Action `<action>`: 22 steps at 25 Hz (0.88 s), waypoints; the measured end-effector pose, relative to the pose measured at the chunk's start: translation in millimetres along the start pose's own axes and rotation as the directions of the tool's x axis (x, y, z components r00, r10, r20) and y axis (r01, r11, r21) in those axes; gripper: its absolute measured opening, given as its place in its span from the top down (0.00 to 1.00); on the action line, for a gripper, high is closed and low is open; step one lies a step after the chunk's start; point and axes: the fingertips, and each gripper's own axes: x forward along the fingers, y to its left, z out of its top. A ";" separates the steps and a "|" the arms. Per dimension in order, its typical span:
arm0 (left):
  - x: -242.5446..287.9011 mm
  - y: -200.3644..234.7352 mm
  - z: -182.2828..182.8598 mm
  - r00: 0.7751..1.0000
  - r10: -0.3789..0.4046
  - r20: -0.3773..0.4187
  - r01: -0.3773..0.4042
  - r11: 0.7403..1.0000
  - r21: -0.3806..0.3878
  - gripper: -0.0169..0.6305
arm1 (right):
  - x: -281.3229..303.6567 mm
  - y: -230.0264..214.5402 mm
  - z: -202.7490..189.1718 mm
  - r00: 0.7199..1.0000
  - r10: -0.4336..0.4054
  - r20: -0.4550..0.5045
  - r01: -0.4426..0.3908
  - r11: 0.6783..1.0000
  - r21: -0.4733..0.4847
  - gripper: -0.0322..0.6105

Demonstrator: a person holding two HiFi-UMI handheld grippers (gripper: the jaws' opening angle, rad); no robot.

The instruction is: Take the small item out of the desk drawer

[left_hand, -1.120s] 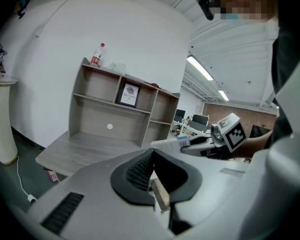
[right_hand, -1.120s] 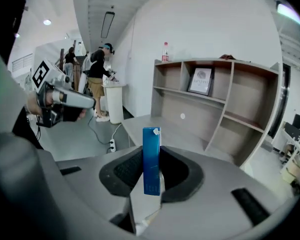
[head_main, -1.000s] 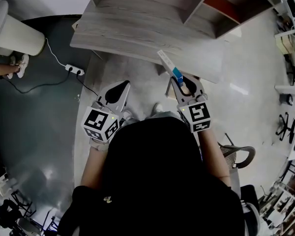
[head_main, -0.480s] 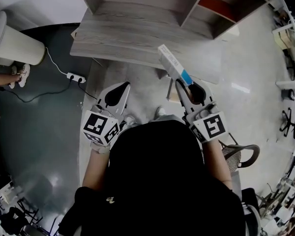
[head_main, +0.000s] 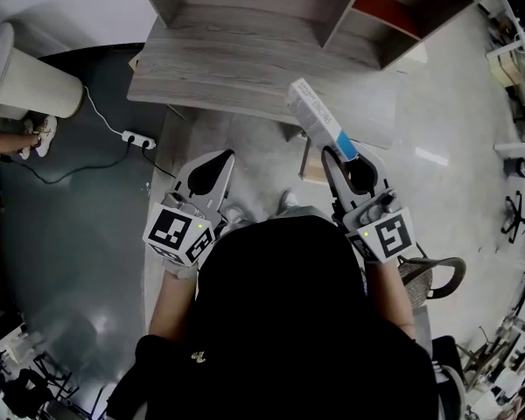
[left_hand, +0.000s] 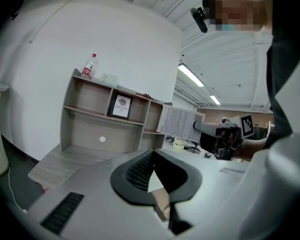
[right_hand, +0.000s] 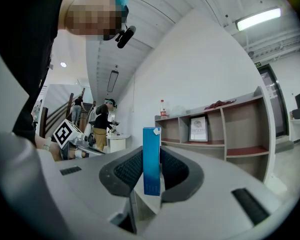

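A long, thin box, white with a blue end [head_main: 319,116], stands up out of my right gripper [head_main: 343,154], which is shut on the blue end. The box pokes over the front edge of the grey wooden desk [head_main: 245,68]. In the right gripper view the blue end [right_hand: 151,154] is upright between the ribbed pads. The left gripper view shows the box's white printed face [left_hand: 177,124] off to the right. My left gripper [head_main: 217,160] hangs in front of the desk, shut and empty. A tan panel [head_main: 310,170] shows under the desk edge beside the right gripper.
A shelf unit [head_main: 332,7] sits on the desk's back, with a bottle [left_hand: 90,65] on top and a framed picture [left_hand: 122,106] inside. A power strip [head_main: 136,138] with cable lies on the floor at left near a white cylinder [head_main: 26,73]. A chair [head_main: 433,274] stands at right.
My right gripper has drawn back and to the right with the box, which now looks larger and higher over the desk edge. The left gripper has hardly moved.
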 end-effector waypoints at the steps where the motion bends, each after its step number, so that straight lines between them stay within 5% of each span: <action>1: -0.6 -0.4 0.8 1.000 -0.001 0.003 0.001 1.000 0.000 0.96 | 0.0 0.0 0.3 1.000 -0.001 0.001 0.001 1.000 0.001 0.83; 22: -2.0 -2.1 5.3 1.000 -0.009 0.021 0.009 1.000 0.004 0.96 | -2.0 -1.9 -6.2 1.000 -0.013 -0.005 0.013 1.000 0.022 0.83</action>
